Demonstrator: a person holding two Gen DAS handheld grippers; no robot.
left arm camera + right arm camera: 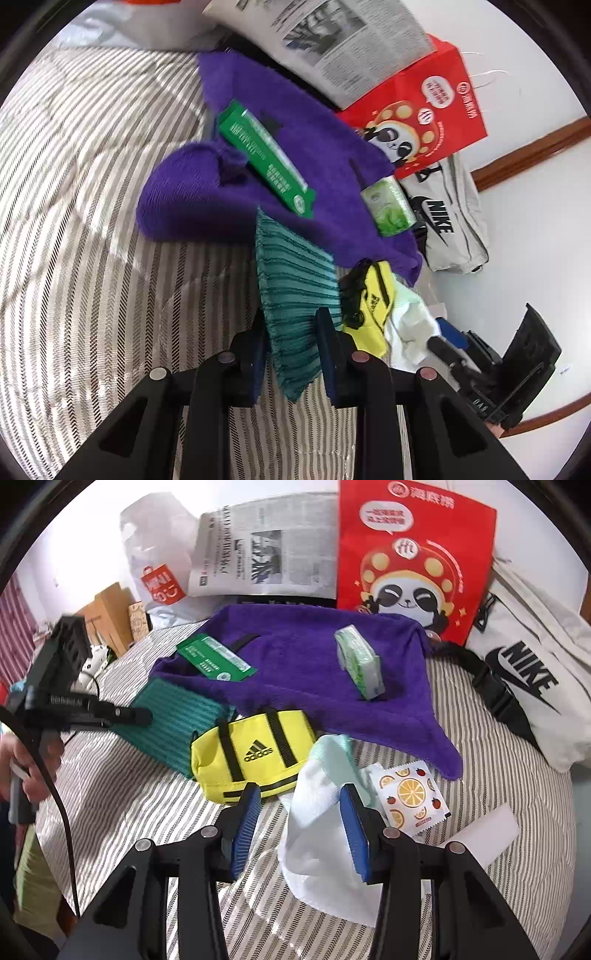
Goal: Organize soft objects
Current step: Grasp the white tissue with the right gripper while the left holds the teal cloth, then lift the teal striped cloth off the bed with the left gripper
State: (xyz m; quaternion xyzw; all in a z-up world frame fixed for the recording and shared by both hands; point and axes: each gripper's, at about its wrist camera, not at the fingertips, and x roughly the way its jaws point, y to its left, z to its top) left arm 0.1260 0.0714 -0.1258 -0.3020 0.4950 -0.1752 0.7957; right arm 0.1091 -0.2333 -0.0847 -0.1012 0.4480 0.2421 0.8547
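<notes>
My left gripper (291, 314) is shut on a teal ribbed cloth (295, 280), whose lower corner hangs above the striped bed cover (92, 221). In the right wrist view this gripper (129, 712) reaches over the teal cloth (173, 723) from the left. My right gripper (299, 794) stands open around a white cloth (321, 849), which lies against its right pad and clear of the left one. A yellow zip pouch (251, 753) sits just beyond. A purple towel (303, 664) lies spread behind, with a green flat pack (214, 657) and a tissue pack (360, 664) on it.
A red paper bag (406, 554), a newspaper (266, 546) and a white plastic bag (159, 572) stand at the back. A white Nike bag (524, 664) lies at the right. A fruit-print sachet (410, 797) and a white block (484, 834) lie by the right gripper.
</notes>
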